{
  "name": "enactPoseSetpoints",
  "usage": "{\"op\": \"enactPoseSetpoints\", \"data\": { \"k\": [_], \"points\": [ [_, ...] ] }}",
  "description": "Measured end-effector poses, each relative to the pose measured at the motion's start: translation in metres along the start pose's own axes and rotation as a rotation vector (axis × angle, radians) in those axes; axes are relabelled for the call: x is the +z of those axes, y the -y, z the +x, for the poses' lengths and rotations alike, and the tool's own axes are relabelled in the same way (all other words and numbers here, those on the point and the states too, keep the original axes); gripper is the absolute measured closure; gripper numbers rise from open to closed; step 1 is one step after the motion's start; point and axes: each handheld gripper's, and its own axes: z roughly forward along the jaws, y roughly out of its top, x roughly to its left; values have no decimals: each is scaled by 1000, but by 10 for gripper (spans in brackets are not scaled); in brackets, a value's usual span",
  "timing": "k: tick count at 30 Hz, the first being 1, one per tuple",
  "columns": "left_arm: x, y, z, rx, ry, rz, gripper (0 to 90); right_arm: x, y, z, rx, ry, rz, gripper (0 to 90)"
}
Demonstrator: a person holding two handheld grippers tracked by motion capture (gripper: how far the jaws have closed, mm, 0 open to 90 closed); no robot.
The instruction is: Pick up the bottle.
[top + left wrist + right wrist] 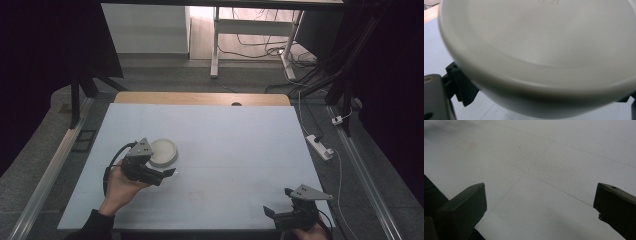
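- Where the left gripper view looks along its jaws, a white bowl (544, 50) sits very close, its rim and shallow inside taking up most of the picture, blurred by nearness.
- From the high view the white bowl (163, 152) rests on the pale blue table (235, 145), in the left half of the surface, roughly midway between the near and far edges and well in from the left edge.
- The left gripper (165, 172) lies just beside the bowl on its near side, held in the person's left hand (120, 187), with the grey three-cornered plate (142, 147) overlapping the bowl's left rim in that view.
- Its jaws stand spread to either side of the bowl: one black jaw shows at the lower left of the left gripper view, the tip of the other at the far right edge. Whether they touch the bowl's wall I cannot tell.
- The right gripper (279, 202) is well apart from the bowl, at the near right corner of the surface, held low over the near edge.
- Its jaws are wide apart in the right gripper view, with only bare table (544, 170) between them.
- A wooden strip (200, 98) runs along the far edge of the surface, and a white power strip (320, 146) lies on the floor past the right edge.
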Motion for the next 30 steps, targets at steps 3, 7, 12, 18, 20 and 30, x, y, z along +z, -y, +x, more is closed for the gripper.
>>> {"op": "enactPoseSetpoints", "data": {
  "k": [3, 7, 12, 18, 20, 30],
  "points": [
    [6, -6, -1, 8, 12, 0, 75, 0, 0, 0, 0, 0, -1, 0],
    [15, -13, -3, 20, 29, 4, 75, 0, 0, 0, 0, 0, 0, 0],
    [25, -22, -4, 32, 43, 7, 75, 0, 0, 0, -1, 0, 1, 0],
    [38, -36, -5, 48, 65, 10, 75, 0, 0, 0, -2, 1, 2, 0],
    [39, -38, -5, 51, 69, 10, 75, 0, 0, 0, -1, 1, 2, 0],
    [59, -51, -13, 76, 105, 15, 76, 0, 0, 0, -2, 0, 3, 0]
  ]
}}
